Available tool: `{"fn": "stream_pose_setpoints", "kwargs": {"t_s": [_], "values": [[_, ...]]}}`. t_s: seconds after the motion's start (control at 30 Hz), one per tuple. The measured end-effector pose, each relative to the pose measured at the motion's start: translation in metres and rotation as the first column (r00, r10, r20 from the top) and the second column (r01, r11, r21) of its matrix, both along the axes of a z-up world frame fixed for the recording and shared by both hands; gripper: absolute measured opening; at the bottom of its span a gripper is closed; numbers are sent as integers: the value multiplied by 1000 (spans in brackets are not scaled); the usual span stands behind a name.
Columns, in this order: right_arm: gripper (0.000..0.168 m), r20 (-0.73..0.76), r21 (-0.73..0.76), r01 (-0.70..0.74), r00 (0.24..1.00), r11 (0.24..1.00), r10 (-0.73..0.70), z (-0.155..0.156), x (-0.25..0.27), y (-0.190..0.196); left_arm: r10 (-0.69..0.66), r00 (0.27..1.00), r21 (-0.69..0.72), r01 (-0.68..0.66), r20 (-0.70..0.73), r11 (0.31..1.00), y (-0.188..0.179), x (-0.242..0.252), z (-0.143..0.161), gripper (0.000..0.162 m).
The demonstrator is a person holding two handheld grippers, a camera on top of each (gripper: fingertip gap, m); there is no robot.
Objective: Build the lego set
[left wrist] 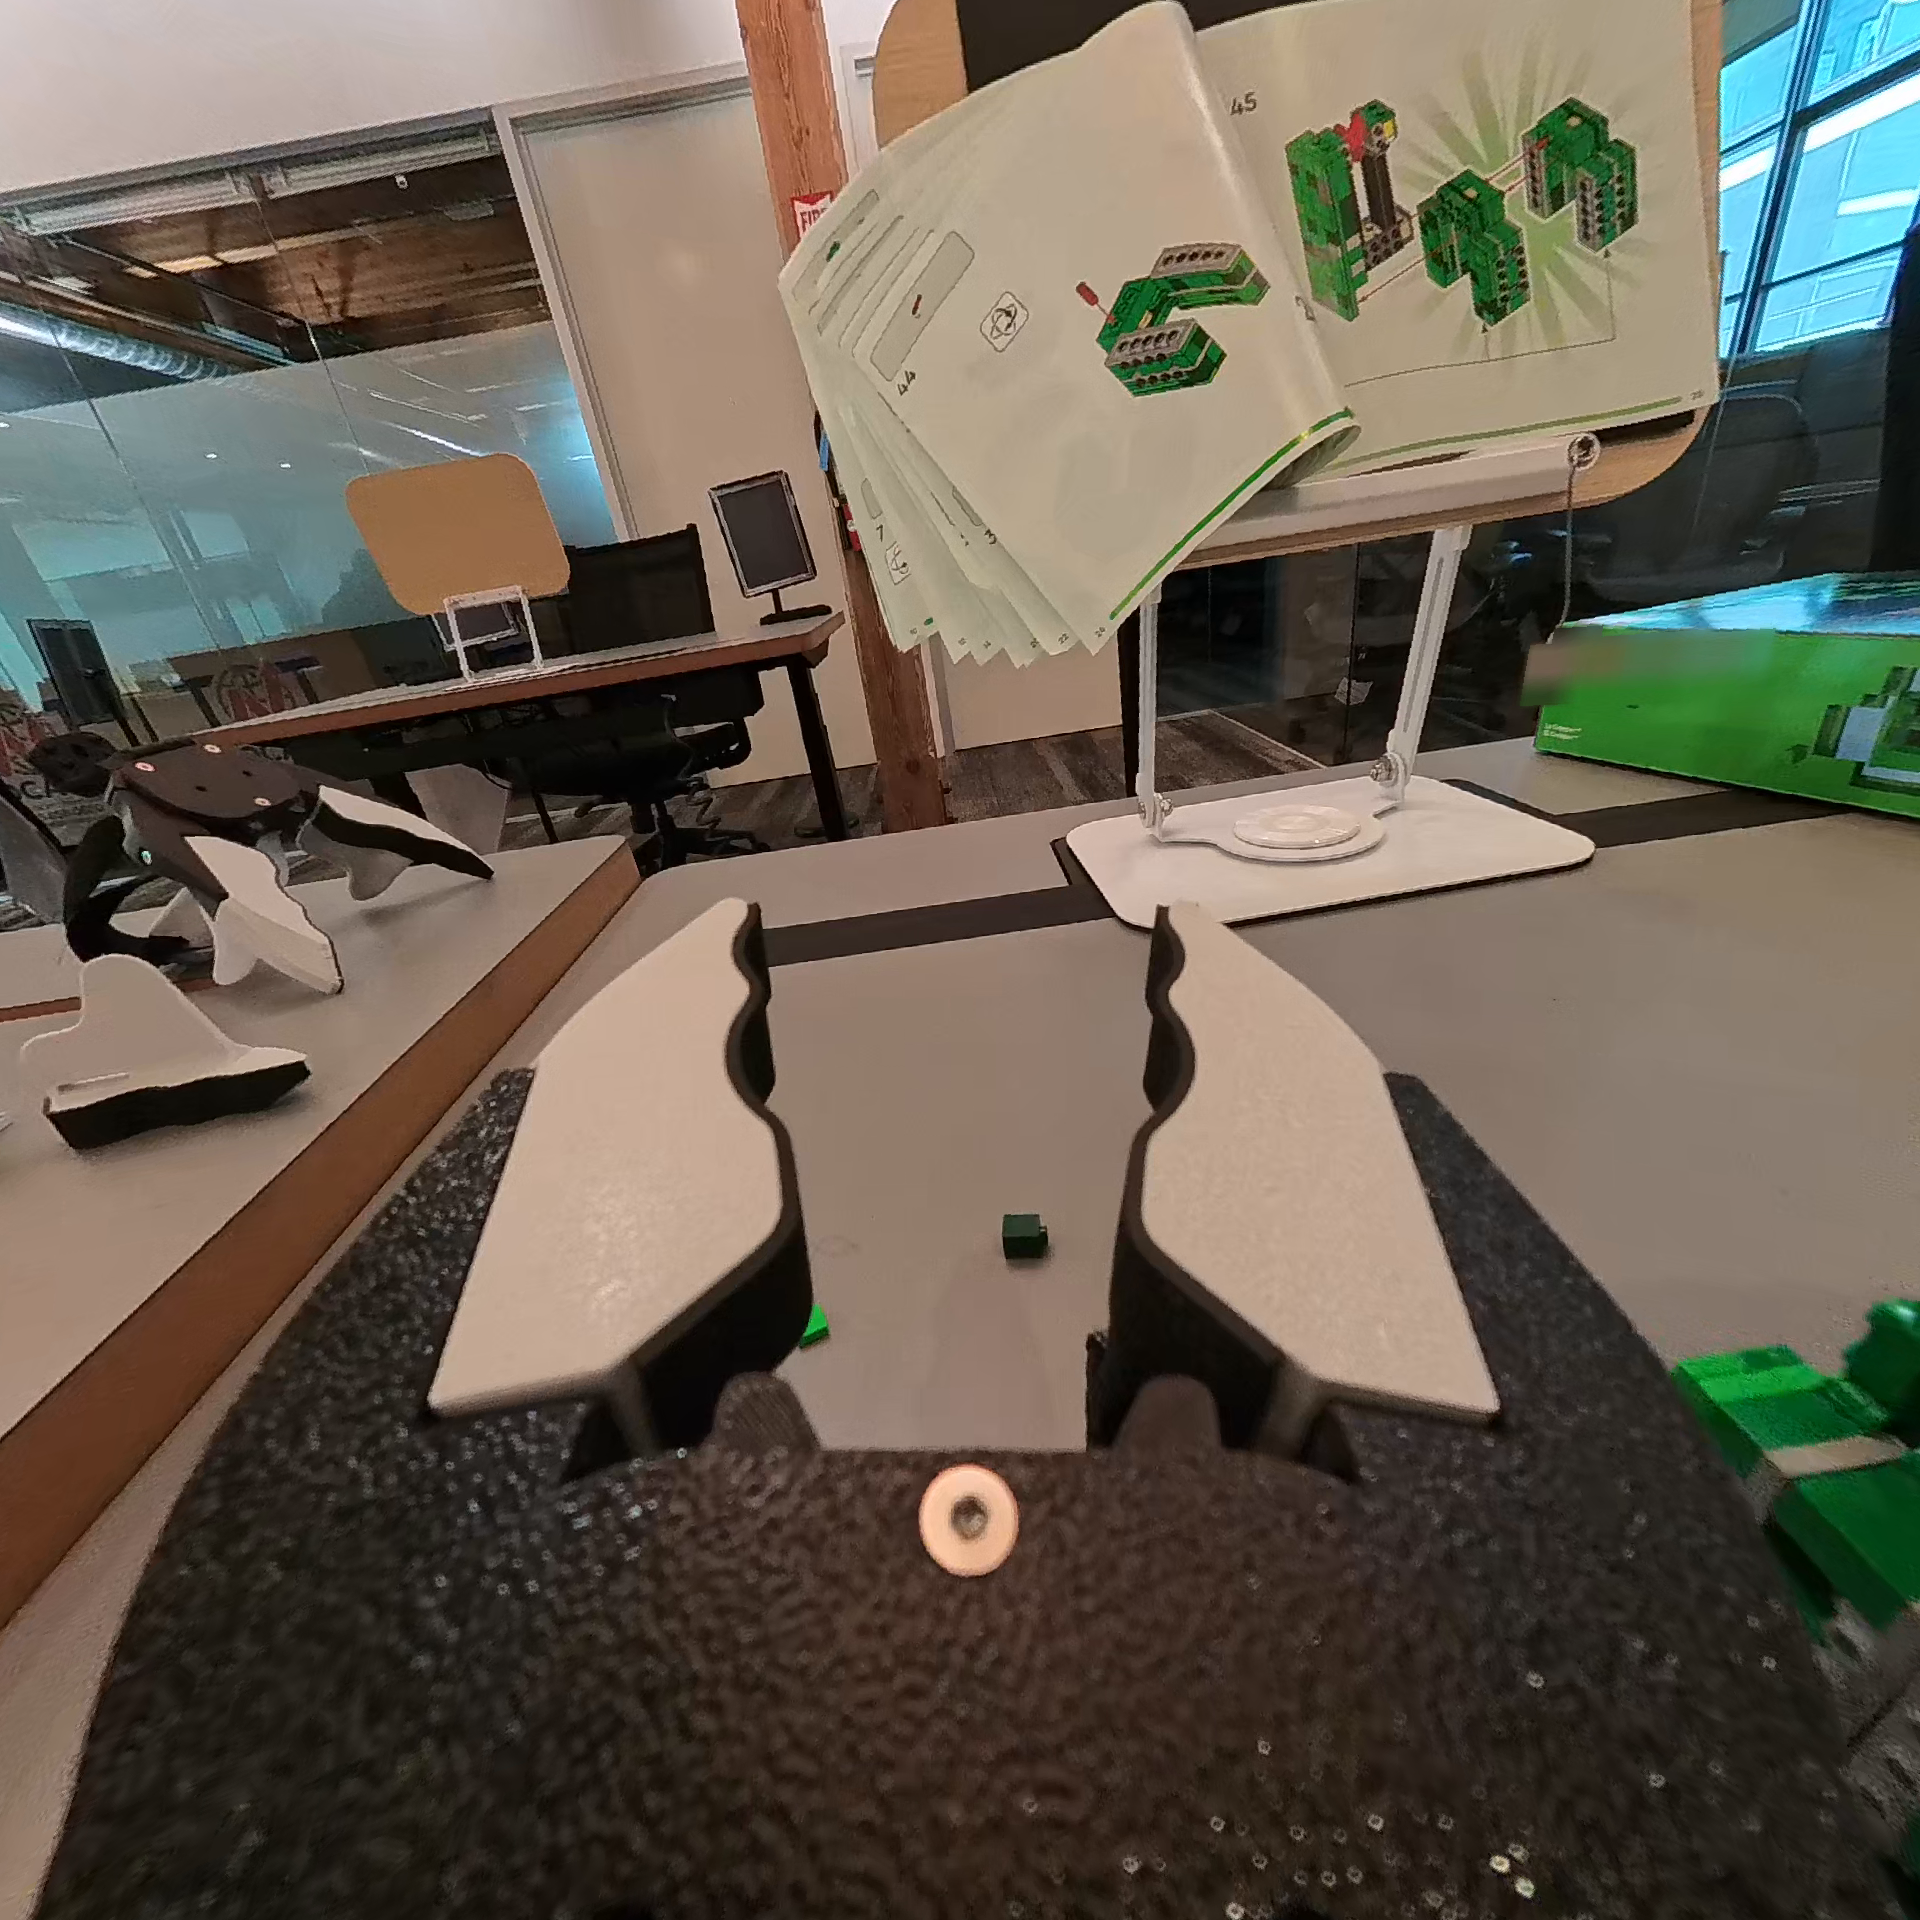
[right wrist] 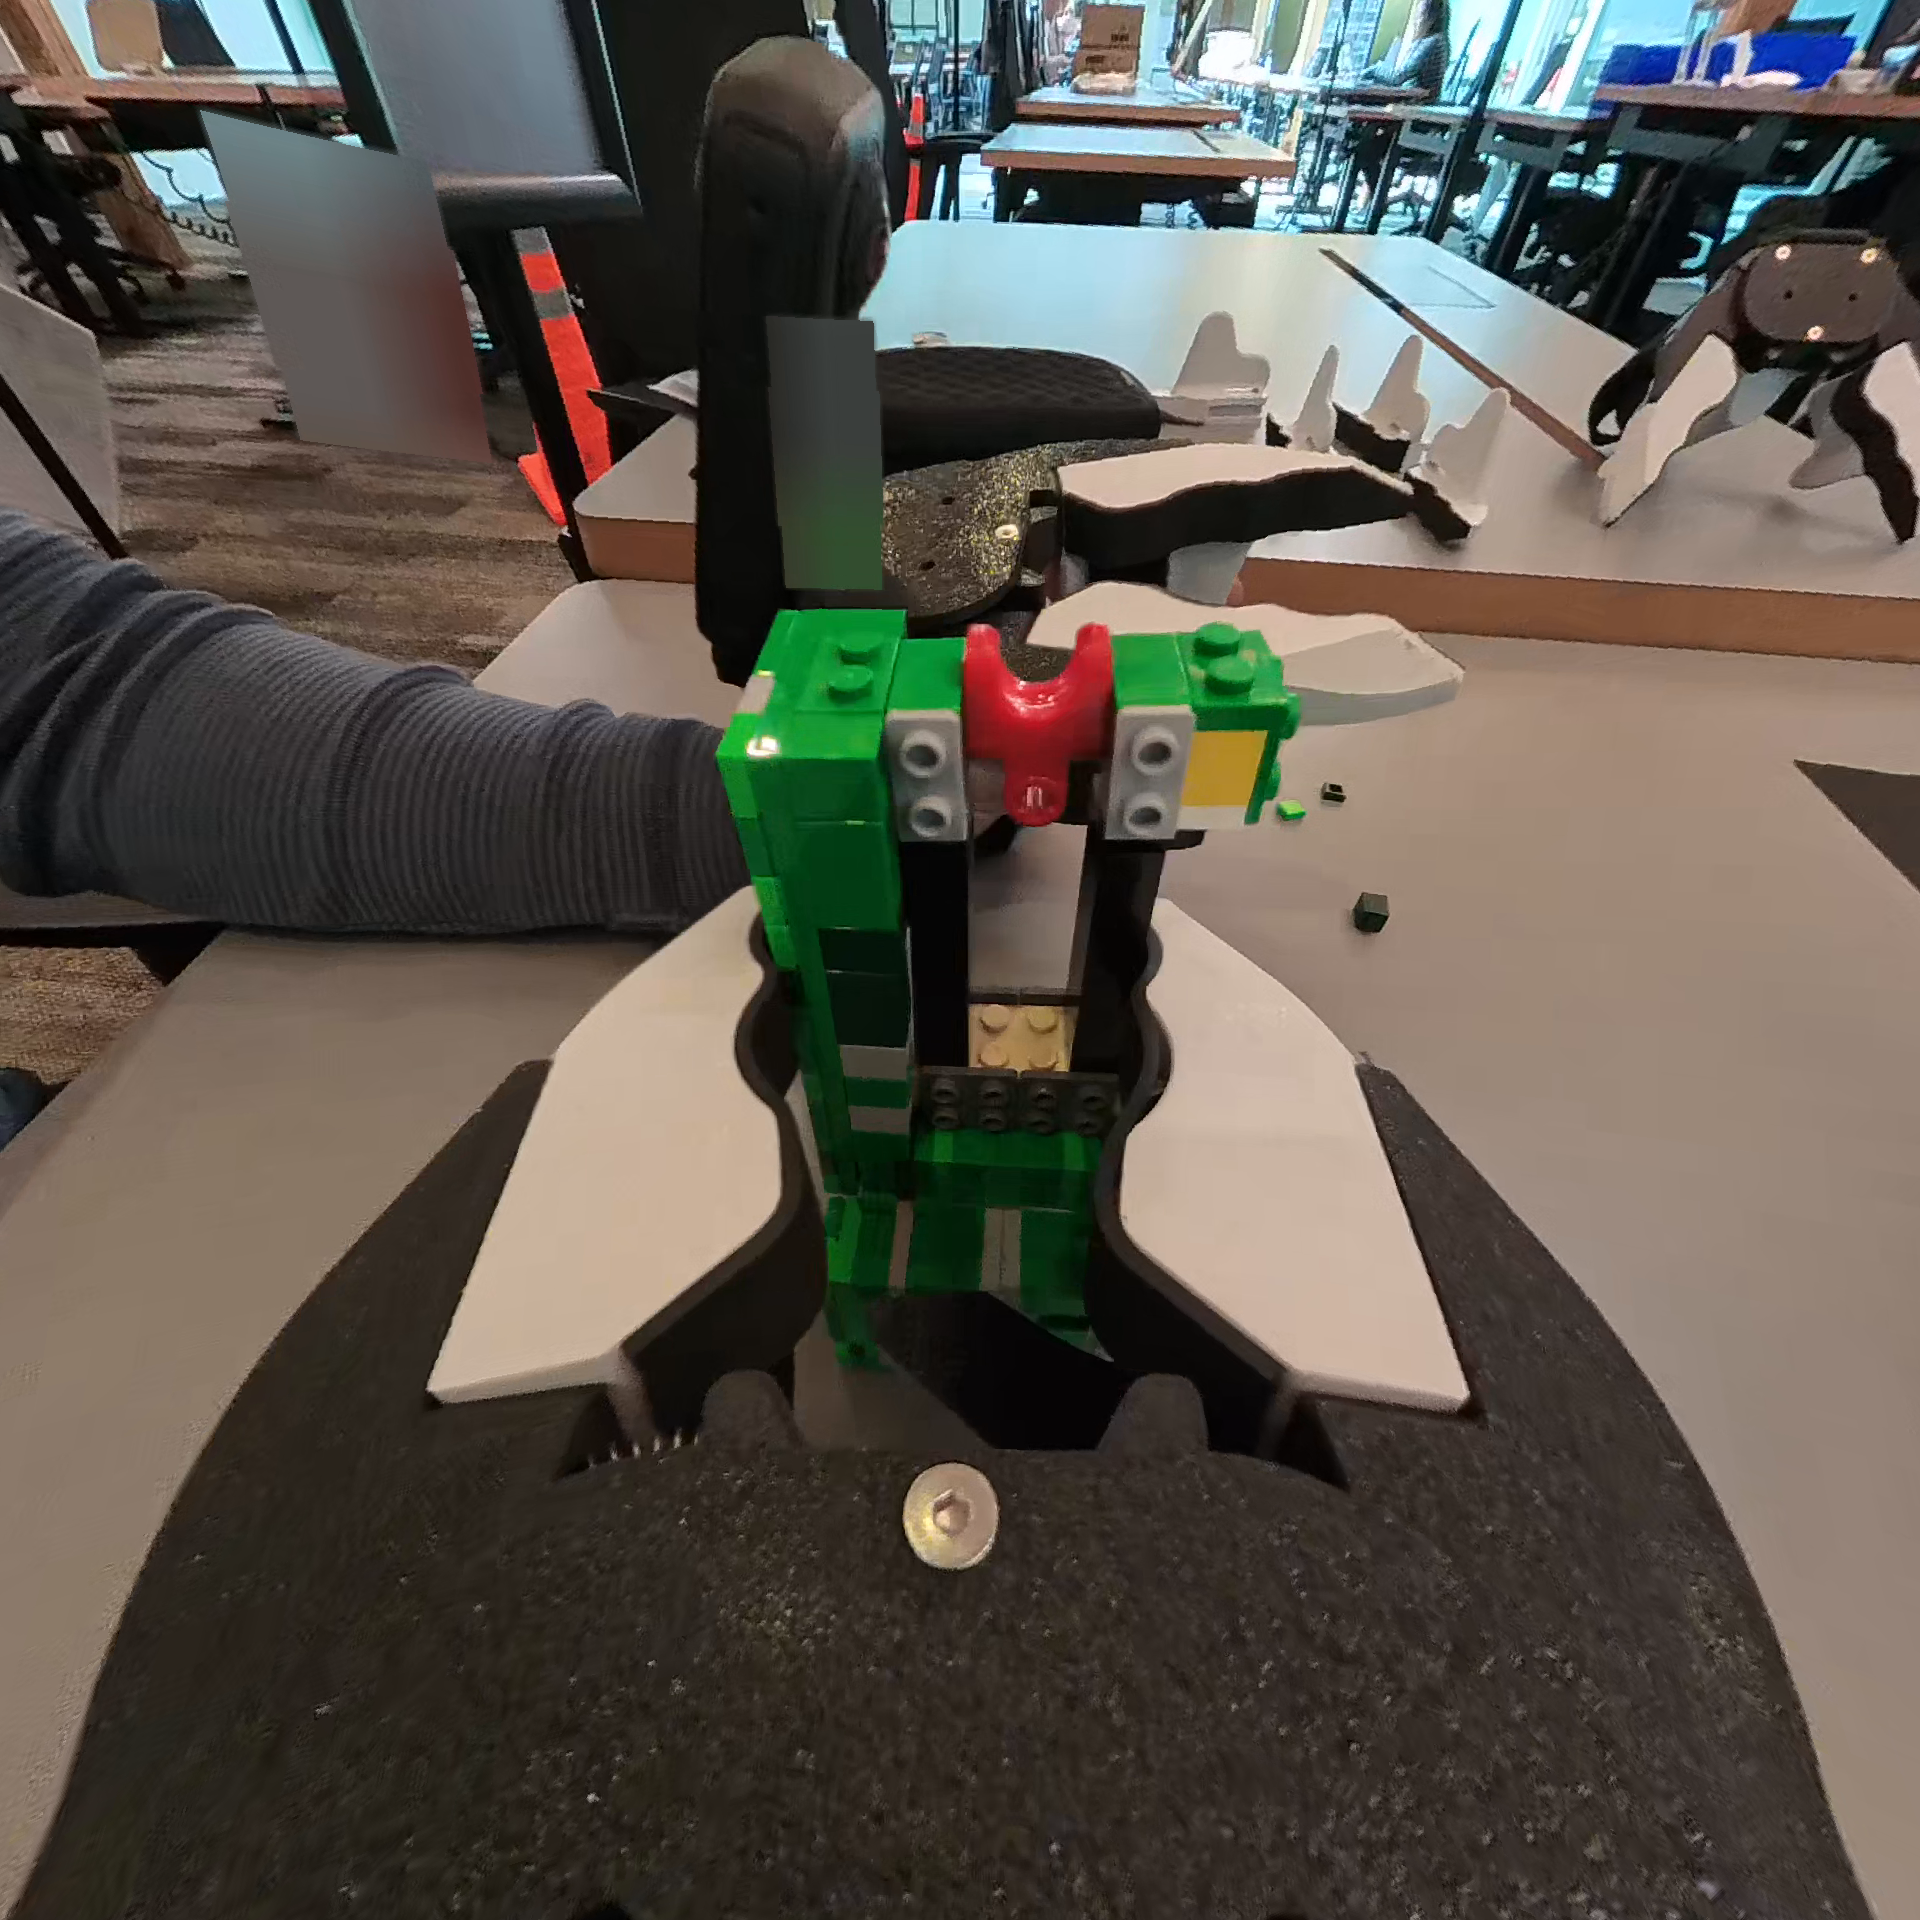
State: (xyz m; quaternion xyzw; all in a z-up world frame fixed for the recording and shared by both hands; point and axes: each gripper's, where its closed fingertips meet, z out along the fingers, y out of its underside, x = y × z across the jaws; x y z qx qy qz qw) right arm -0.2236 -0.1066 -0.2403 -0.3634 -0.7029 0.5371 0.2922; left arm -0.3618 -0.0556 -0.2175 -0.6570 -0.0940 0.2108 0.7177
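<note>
My right gripper (right wrist: 956, 966) is shut on the lower part of a tall green lego model (right wrist: 831, 831) and holds it upright. The model has two black posts, grey studded bricks, a yellow tile and a red piece (right wrist: 1034, 707) at the top. Its edge also shows in the left wrist view (left wrist: 1808, 1455). My left gripper (left wrist: 956, 935) is open and empty, low over the grey table. A small dark green brick (left wrist: 1023, 1236) lies on the table between its fingers, and a bright green piece (left wrist: 816, 1328) peeks out by the left finger. The left gripper (right wrist: 1444, 597) sits just behind the model's top.
An open instruction booklet (left wrist: 1247, 260) rests on a white stand (left wrist: 1330, 842) at the back. A green box (left wrist: 1745, 707) stands to the right. Spare grippers (left wrist: 208, 831) and loose fingers lie on the neighbouring table. Small loose pieces (right wrist: 1371, 912) dot the table. A person's sleeve (right wrist: 312, 748) reaches in from the left.
</note>
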Motion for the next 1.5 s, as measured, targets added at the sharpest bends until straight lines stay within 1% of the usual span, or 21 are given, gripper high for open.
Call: {"fn": "stream_pose_setpoints", "kwargs": {"t_s": [0.17, 0.4, 0.43, 0.47, 0.5, 0.53, 0.6, 0.73, 0.93, 1.13, 1.23, 1.3, 1.33, 1.4, 1.5], "values": [[59, -5, -11, 44, 999, 999, -44, 1, -1, 2, -1, 1000, -1, 1, 3, 1000, 0, 0, 0, 70], [57, -9, -79, 167, 986, 983, -168, 4, 3, 16, -2, 1000, -2, 2, 2, 1000, 1, 0, 0, 70], [55, -14, -98, 179, 983, 979, -181, 6, 5, 18, -2, 1000, -2, 2, 3, 1000, 1, 0, 0, 69], [47, -20, -114, 197, 979, 974, -201, 7, 6, 21, -2, 1000, -2, 2, 4, 1000, 1, 0, -1, 69], [46, -30, -120, 216, 975, 969, -221, 8, 8, 25, -3, 1000, -3, 3, 4, 1000, 1, 0, -1, 69], [37, -46, -115, 231, 970, 966, -237, 8, 9, 28, -3, 1000, -3, 3, 2, 1000, 1, 0, 0, 69], [37, -69, -101, 251, 963, 963, -259, 7, 12, 31, -4, 1000, -3, 4, 0, 1000, 1, 1, 0, 69], [48, -70, -96, 233, 968, 968, -240, 6, 17, 30, -6, 1000, -5, 6, -2, 1000, 1, 1, -1, 69], [49, -90, -46, 220, 971, 974, -224, 11, 21, 29, -7, 1000, -7, 7, -2, 1000, 2, 1, -1, 69], [51, -91, -36, 214, 972, 976, -216, 14, 21, 28, -7, 1000, -6, 7, -1, 1000, 2, 1, -1, 69], [63, -80, -19, 222, 972, 975, -222, 10, 24, 30, -7, 1000, -2, 7, 2, 1000, 2, 0, 0, 69], [74, -67, 14, 269, 961, 963, -267, 4, 28, 42, -10, 1000, 2, 10, 10, 1000, 1, 0, 0, 69], [80, -43, 25, 289, 957, 957, -288, -2, 30, 48, -10, 1000, 4, 10, 13, 1000, 1, 0, 0, 69], [86, 52, 31, 291, 955, 956, -292, -18, 33, 56, -10, 1000, 3, 10, 19, 1000, 1, 0, 0, 69], [95, 211, 27, 241, 947, 970, -241, -41, 38, 49, -7, 1000, -2, 7, 17, 1000, -3, 1, -1, 69]]}}
